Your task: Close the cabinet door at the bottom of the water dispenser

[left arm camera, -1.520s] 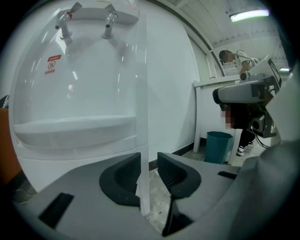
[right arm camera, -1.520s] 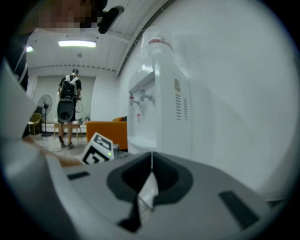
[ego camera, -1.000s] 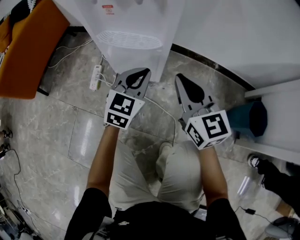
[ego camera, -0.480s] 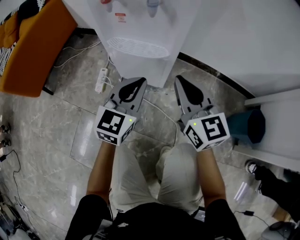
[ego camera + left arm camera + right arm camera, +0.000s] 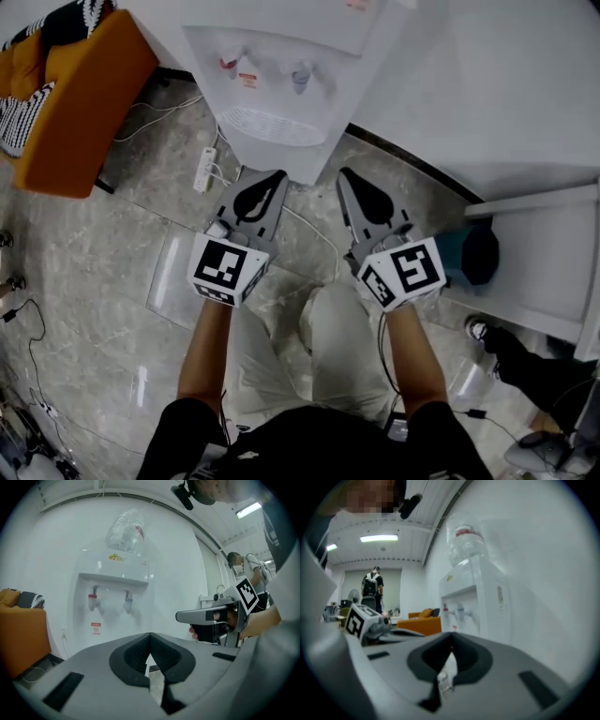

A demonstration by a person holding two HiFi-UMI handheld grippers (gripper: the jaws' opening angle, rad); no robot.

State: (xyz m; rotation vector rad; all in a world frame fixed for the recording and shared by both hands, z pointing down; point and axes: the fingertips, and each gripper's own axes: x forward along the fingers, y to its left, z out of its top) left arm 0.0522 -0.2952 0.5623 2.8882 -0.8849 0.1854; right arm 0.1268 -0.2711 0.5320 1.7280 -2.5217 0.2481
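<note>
**Status.** Closing is judged not under way. Neither tool touches the unit, and the cabinet door at its foot shows in no view: the drip shelf hides it from above, and each tool's own body hides it in the gripper views. Whether it stands open or shut cannot be told. If it is open, the whole push is left to do.

**Items, largest first.**
1. Floor [image 5: 112,281]: polished grey-veined stone slabs, glossy, across the lower and left frame.
2. Water dispenser [image 5: 281,56]: white smooth plastic box, top centre of the head view, upright against a white wall. The task's door belongs to its unseen lower front.
3. Sofa [image 5: 84,103]: orange upholstery, upper left, carrying a black-and-white patterned cushion [image 5: 42,66].
4. Bottle [image 5: 124,527]: clear, crumpled-looking plastic, inverted on the dispenser's top.
5. Left tool [image 5: 270,178]: grey matte shell with dark ribbed pads, its jaws pressed together on nothing, just short of the dispenser.
6. Right tool [image 5: 352,180]: same build, jaws likewise pressed together and empty, beside the left one.
7. Drip grille [image 5: 272,125]: white slotted oval.
8. Power strip [image 5: 203,169]: white bar on the floor, left of the dispenser.
9. Taps [image 5: 230,64]: one red, one blue, both small and glossy.
</note>
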